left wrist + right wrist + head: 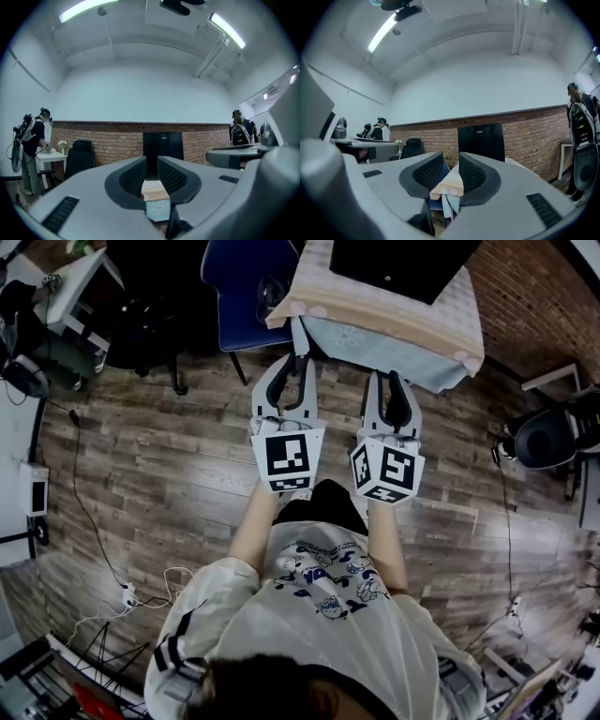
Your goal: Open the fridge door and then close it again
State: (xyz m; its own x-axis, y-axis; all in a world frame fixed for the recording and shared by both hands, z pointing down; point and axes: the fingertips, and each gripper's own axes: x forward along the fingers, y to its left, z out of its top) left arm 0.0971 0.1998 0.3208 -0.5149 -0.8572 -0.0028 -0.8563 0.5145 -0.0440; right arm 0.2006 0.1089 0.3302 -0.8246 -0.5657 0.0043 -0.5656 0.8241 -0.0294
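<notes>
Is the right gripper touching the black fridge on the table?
Apart. The right gripper view shows the fridge well beyond the right gripper, past the near edge of the cloth-covered table; nothing is between the jaws.

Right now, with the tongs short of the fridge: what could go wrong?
1. The left tongs and right tongs are both shut and empty. Unless one opens, it may only shove the fridge door.
2. The fridge sits on a cloth-covered table. A hard pull might slide it or drag the cloth.
3. The blue chair stands close beside the left tongs and could snag them.
</notes>
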